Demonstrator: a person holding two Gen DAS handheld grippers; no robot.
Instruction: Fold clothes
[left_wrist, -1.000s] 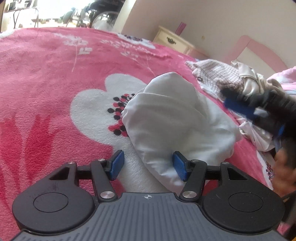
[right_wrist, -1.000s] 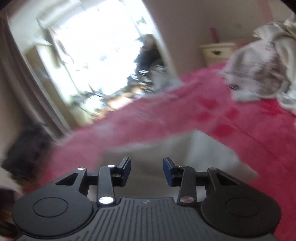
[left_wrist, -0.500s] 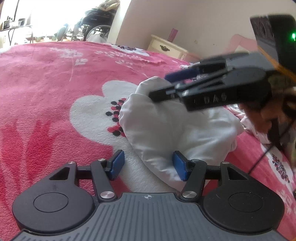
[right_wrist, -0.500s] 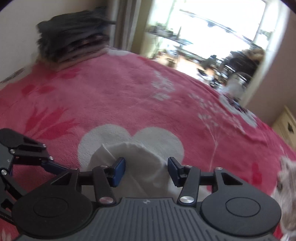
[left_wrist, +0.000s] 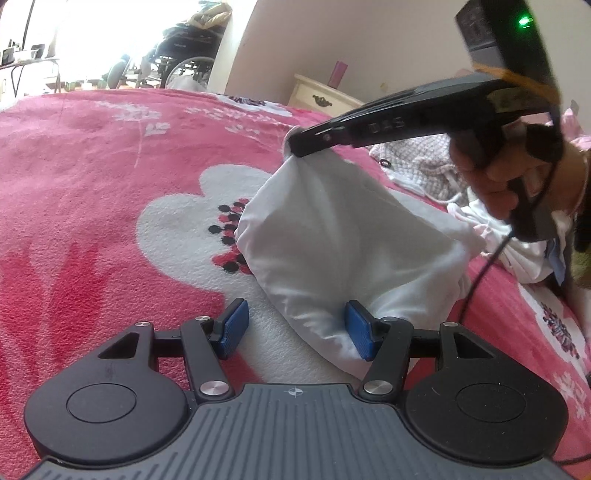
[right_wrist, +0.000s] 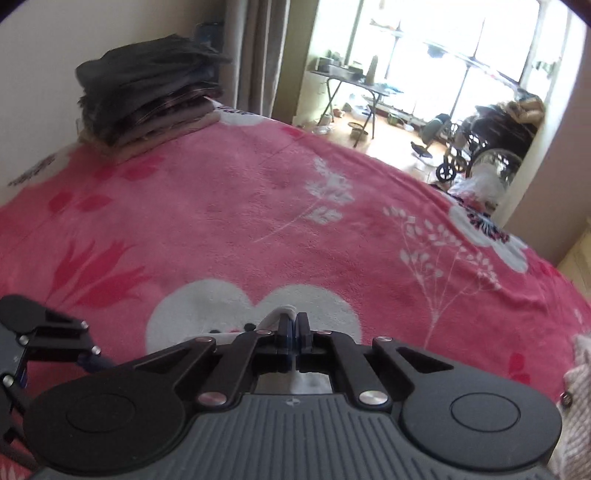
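Note:
A crumpled white garment lies on the pink flowered blanket. My right gripper comes in from the upper right, shut on the garment's top edge and pulling it up into a peak. In the right wrist view its jaws are pressed together with a fold of the white garment pinched between them. My left gripper stands open low over the blanket, its right pad against the garment's near corner, nothing gripped. The left gripper's arm shows at the left of the right wrist view.
A heap of unfolded clothes lies at the right of the bed. A stack of folded dark clothes sits at the bed's far corner. A cream nightstand stands by the wall. A hand holds the right gripper.
The right gripper swung in from the clothes heap, rolled over the white garment and closed on its top edge, lifting it. The left gripper stayed put and open.

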